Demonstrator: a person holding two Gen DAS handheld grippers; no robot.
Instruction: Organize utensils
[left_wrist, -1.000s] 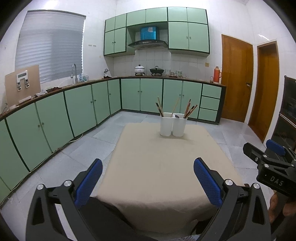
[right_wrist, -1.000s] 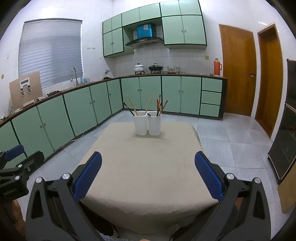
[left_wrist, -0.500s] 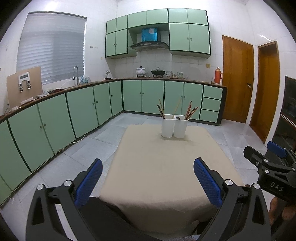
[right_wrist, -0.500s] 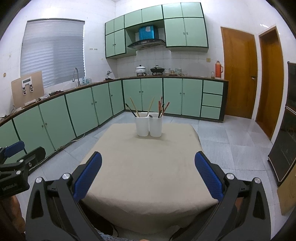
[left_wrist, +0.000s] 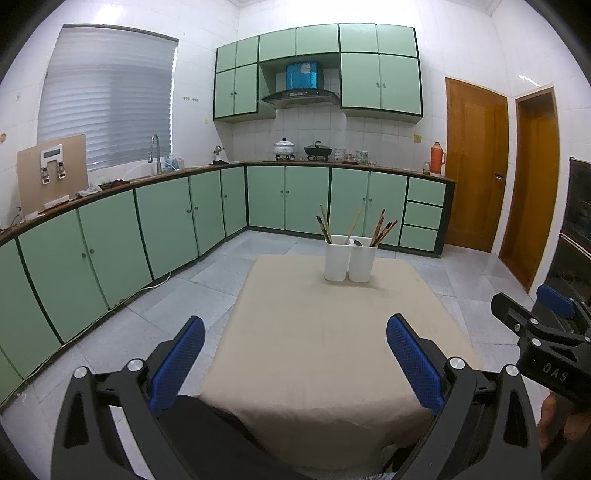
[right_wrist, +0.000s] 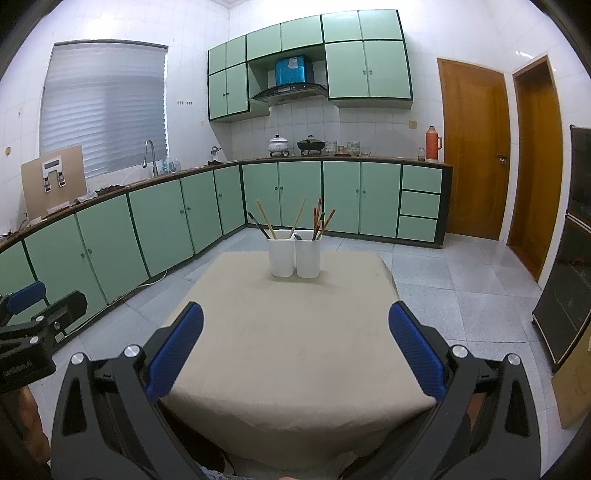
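Both the left tongs and the right tongs stand wide and hold nothing. The two white cups of chopsticks sit far ahead, mid-table. Best to reach forward level, then pinch one stick near its top.

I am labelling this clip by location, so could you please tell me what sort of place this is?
Most likely a home kitchen: green cabinets line the walls, a sink tap stands by the window, and pots sit on a stove under a range hood.
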